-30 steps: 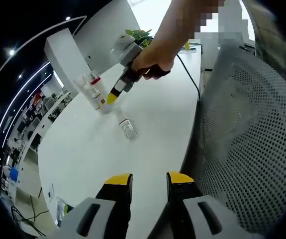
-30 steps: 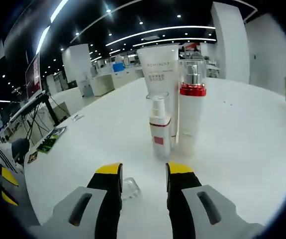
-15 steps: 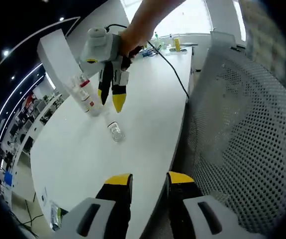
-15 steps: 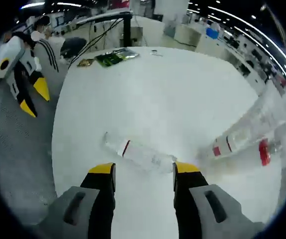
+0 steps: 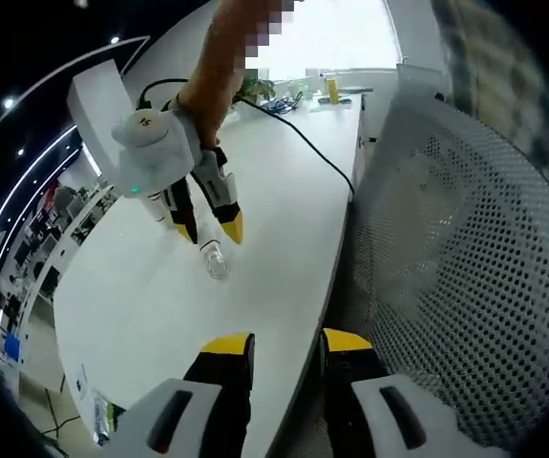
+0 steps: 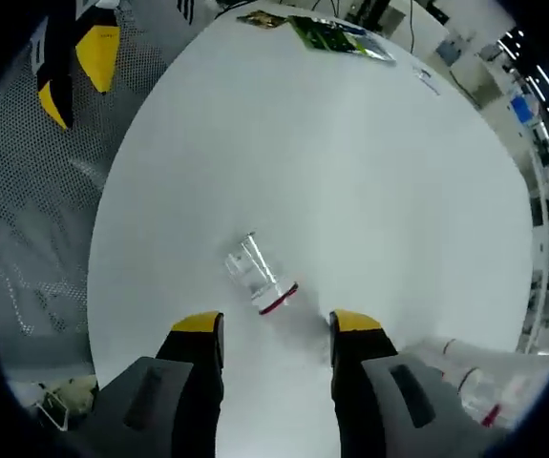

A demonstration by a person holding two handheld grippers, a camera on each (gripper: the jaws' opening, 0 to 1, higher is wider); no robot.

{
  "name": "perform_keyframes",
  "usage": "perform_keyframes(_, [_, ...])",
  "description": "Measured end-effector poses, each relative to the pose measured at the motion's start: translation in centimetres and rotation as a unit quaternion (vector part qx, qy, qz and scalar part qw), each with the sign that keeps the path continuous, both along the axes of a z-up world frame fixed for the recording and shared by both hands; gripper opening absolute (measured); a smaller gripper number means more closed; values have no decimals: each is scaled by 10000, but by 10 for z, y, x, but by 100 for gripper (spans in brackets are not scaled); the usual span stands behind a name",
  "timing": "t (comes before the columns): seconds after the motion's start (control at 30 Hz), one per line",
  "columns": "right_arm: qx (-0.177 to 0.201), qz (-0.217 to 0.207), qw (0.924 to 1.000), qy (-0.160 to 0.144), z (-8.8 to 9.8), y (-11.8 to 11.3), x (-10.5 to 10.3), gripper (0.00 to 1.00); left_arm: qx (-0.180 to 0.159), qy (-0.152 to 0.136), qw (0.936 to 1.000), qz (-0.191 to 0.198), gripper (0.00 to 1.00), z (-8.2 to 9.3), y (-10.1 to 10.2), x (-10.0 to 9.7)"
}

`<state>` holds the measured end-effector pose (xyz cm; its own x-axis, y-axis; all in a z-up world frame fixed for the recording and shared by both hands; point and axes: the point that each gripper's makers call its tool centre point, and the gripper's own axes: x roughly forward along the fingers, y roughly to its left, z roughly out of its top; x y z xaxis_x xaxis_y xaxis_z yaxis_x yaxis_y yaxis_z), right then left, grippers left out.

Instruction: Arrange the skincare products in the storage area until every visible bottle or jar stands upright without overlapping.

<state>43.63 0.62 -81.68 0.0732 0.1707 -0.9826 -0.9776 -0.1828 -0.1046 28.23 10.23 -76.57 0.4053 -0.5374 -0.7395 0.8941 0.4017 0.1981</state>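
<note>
- The left gripper sits back over the table edge, jaws parted and empty, well apart from the work.
- The fallen bottle lies just ahead of the right gripper, jaws spread and empty, its long axis slanting across the gap.
- Right is nearer.

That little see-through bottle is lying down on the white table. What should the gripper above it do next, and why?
Probably lower the right gripper a bit further and close on the clear bottle. It lies on its side on the white table, just ahead of the open jaws, so it likely needs grasping before it can stand upright beside the upright bottles.
</note>
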Motion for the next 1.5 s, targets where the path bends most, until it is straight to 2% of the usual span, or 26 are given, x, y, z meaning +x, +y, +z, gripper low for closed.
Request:
perform_keyframes(0.1, [11,-151,9998,91,-5,-5,-7,23,-30,-21,10000,-39,28,1,-2,-1])
perform_keyframes(0.13, [218,-504,9979,336,-10,-2,-19,23,-26,-50,10000,-70,28,2,-3,-1])
perform_keyframes(0.23, [635,-1350,9880,402,-6,2,-29,22,-52,10,10000,-68,28,2,-3,-2])
perform_keyframes(0.27, [791,-1359,9869,358,-4,6,-29,22,-72,68,9999,-36,28,1,-2,-2])
perform_keyframes(0.47, [1476,-2636,9532,-113,5,3,-34,21,-191,135,9997,-122,28,3,-8,-4])
perform_keyframes(0.53, [2284,-3149,9212,-66,21,19,-38,21,-392,536,9975,232,28,0,-4,-3])
perform_keyframes(0.57, [2672,-3506,8976,-38,30,25,-38,21,-531,625,9958,407,28,3,-2,2])
perform_keyframes(0.6, [2788,-3640,8887,7,32,25,-38,21,-653,713,9941,481,28,5,-3,4])
perform_keyframes(0.63, [3233,-4011,8570,112,41,30,-40,21,-1027,917,9890,536,28,13,-9,3])
perform_keyframes(0.7, [3856,-4419,8096,253,57,39,-43,21,-1474,1056,9815,609,28,24,-15,5])
perform_keyframes(0.73, [4398,-4657,7669,391,73,47,-46,21,-1725,1182,9755,687,28,30,-17,6])
perform_keyframes(0.77, [4755,-4807,7350,510,85,51,-49,21,-1874,1325,9699,807,28,32,-16,7])
perform_keyframes(0.8, [5196,-4922,6952,675,101,58,-55,21,-2060,1481,9621,1003,28,35,-14,10])
perform_keyframes(0.83, [5415,-4887,6809,661,109,60,-58,21,-2172,1543,9574,1114,28,37,-13,13])
perform_keyframes(0.87, [5672,-4933,6559,696,118,63,-61,21,-2346,1641,9498,1260,28,40,-11,17])
perform_keyframes(0.93, [5899,-4998,6275,924,126,67,-67,21,-2660,1775,9373,1388,29,46,-11,22])
perform_keyframes(1.03, [6006,-5067,6065,1215,132,72,-76,21,-2846,2034,9250,1483,31,48,-10,21])
perform_keyframes(1.13, [6208,-4819,6038,1334,145,80,-80,21,-3020,2249,9167,1337,36,53,-16,16])
perform_keyframes(1.17, [6299,-4780,5962,1387,149,82,-79,21,-3115,2305,9131,1265,37,57,-20,13])
perform_keyframes(1.27, [6612,-4845,5471,1695,163,86,-79,21,-3179,2326,9121,1137,37,60,-24,8])
perform_keyframes(1.3, [6697,-4929,5252,1808,167,85,-78,21,-3162,2340,9128,1100,37,61,-24,6])
perform_keyframes(1.37, [6928,-4920,4954,1802,175,84,-76,21,-3149,2357,9132,1070,37,60,-25,6])
perform_keyframes(1.4, [6965,-4894,4932,1792,176,84,-77,21,-3149,2366,9129,1073,37,59,-25,6])
perform_keyframes(1.43, [6917,-4882,5012,1792,174,85,-78,21,-3158,2387,9120,1073,37,60,-24,6])
perform_keyframes(1.47, [6861,-4809,5157,1791,174,89,-80,21,-3207,2411,9092,1112,37,61,-24,8])
perform_keyframes(1.5, [6826,-4806,5181,1860,173,91,-82,21,-3299,2377,9061,1168,37,64,-23,10])
